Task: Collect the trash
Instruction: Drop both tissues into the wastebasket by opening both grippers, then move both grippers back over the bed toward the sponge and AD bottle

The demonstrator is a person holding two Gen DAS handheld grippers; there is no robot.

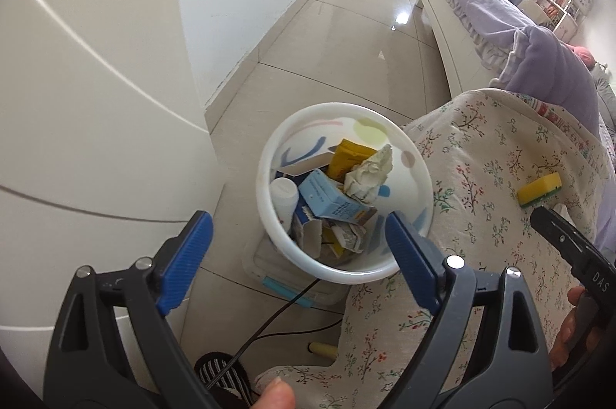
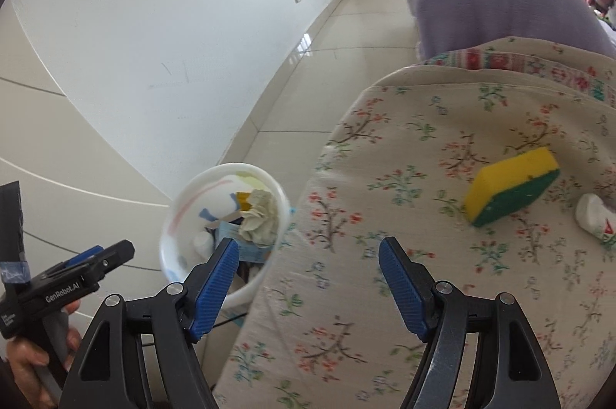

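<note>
Both wrist views, claws held over a cloth-covered counter [image 2: 346, 293] and a white waste bin [image 1: 292, 255] standing on the floor beside it. The left claw [image 1: 296, 255] is shown spread wide and empty above the bin's near rim; the right claw [image 2: 308, 286] is likewise spread, with nothing between its pads, poised over the counter's left edge. The bin is seen already holding a crumpled tissue [image 1: 369, 174], a blue carton [image 1: 327, 197], a yellow box [image 1: 346, 155] and a white bottle [image 1: 283, 193]. Remaining on the counter, at about two o'clock from the right claw, a yellow-and-green sponge [image 2: 512, 186] is seen, with a small white tube or bottle [image 2: 595, 216] just beside it at three o'clock. The sponge is judged light, soft and compressible, not fragile; a grip across its long flat faces, near mid-length, is suggested. The white item is probably light and smoother, so a firmer pinch across its body would be advisable.
</note>
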